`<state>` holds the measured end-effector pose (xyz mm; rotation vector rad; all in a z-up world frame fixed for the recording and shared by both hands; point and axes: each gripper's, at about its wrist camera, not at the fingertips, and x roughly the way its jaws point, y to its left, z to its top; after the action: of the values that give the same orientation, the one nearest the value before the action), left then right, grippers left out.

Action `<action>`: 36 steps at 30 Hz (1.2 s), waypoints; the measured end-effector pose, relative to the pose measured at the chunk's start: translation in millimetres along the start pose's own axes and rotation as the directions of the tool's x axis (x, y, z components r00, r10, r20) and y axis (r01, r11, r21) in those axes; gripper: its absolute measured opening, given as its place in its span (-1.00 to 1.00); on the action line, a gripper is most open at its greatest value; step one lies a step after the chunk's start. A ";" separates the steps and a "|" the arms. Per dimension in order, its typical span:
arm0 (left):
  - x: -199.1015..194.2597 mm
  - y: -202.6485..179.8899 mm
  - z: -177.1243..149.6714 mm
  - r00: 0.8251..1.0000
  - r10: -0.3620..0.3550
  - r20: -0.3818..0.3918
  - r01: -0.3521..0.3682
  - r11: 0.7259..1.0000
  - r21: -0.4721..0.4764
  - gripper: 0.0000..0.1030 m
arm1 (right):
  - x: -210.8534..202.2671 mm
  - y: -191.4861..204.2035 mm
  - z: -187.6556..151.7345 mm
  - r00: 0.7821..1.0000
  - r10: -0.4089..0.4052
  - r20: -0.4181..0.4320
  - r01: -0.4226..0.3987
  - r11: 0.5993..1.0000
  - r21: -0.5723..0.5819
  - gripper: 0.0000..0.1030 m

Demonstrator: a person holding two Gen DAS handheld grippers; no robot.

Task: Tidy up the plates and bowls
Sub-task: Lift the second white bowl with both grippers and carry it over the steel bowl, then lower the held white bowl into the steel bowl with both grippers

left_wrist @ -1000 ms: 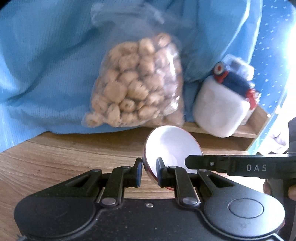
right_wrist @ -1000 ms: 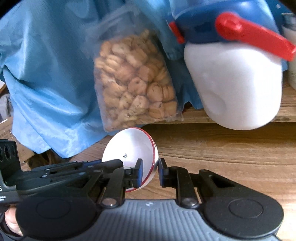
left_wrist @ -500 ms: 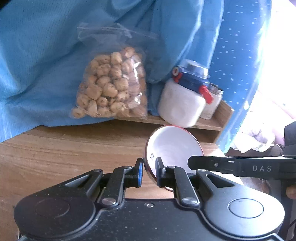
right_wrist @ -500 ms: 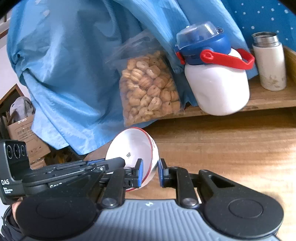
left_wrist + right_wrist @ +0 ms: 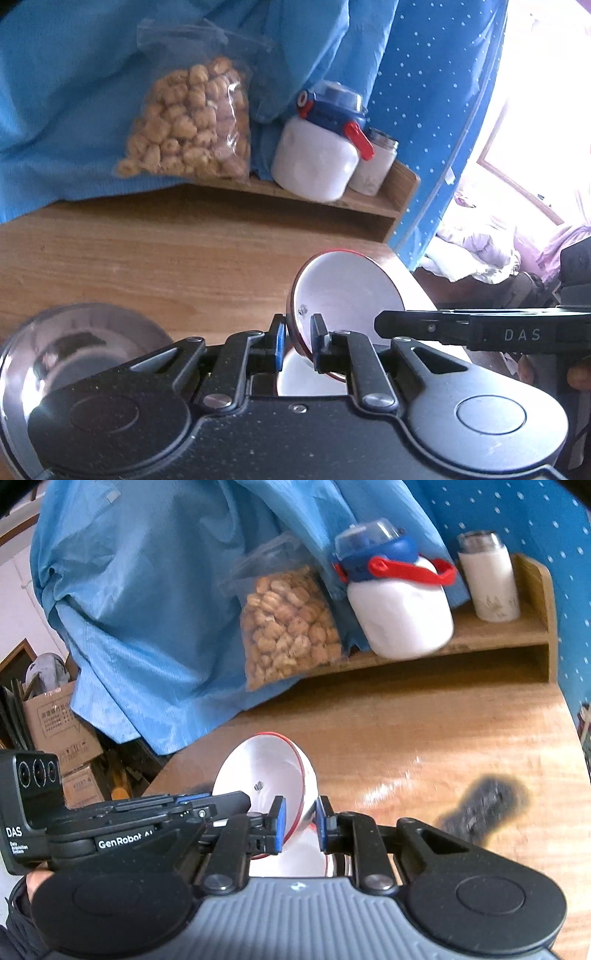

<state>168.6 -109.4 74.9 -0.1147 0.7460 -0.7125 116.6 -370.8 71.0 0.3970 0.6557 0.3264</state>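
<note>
A white bowl with a red rim (image 5: 343, 284) is held tilted above the wooden table (image 5: 147, 251). My left gripper (image 5: 295, 341) is shut on its near rim. My right gripper (image 5: 300, 821) is shut on the same bowl (image 5: 266, 771) at its opposite edge. A steel bowl (image 5: 70, 343) stands on the table at the lower left of the left wrist view. Something white and something metal show just below the held bowl between the fingers (image 5: 306, 864); I cannot tell what they are.
A bag of biscuits (image 5: 188, 125), a white jar with a blue lid (image 5: 321, 151) and a white flask (image 5: 491, 576) stand on a low wooden shelf (image 5: 480, 638) at the back. Blue cloth (image 5: 147, 590) hangs behind. A dark stain (image 5: 480, 801) marks the table. Cardboard boxes (image 5: 55, 723) stand beyond the left edge.
Both grippers have pulled back from the shelf with the bowl held between them. The steel bowl has come into the left wrist view.
</note>
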 end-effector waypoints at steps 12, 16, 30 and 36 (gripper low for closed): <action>-12.8 -3.8 -22.5 1.000 -0.010 0.003 0.010 1.000 0.010 -0.72 | -7.0 1.8 -26.2 1.000 -0.004 -0.027 0.004 1.000 -0.001 -0.61; -13.4 -0.5 -29.7 1.000 -0.025 -0.006 0.025 1.000 -0.012 -0.72 | -8.8 3.7 -30.9 0.999 -0.010 -0.032 0.009 1.000 -0.010 -0.60; -10.0 5.6 -36.4 0.999 -0.035 -0.029 0.034 0.998 -0.045 -0.72 | -5.9 1.7 -36.9 0.999 -0.010 -0.049 0.009 1.000 -0.013 -0.59; -9.9 9.7 -36.3 0.998 -0.050 -0.024 0.048 0.997 -0.067 -0.72 | -5.8 2.5 -36.4 0.999 -0.010 -0.050 0.009 1.000 -0.013 -0.59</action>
<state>145.0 -90.4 50.5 -0.1855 0.7935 -0.7374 88.5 -361.9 48.8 0.3740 0.7035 0.3322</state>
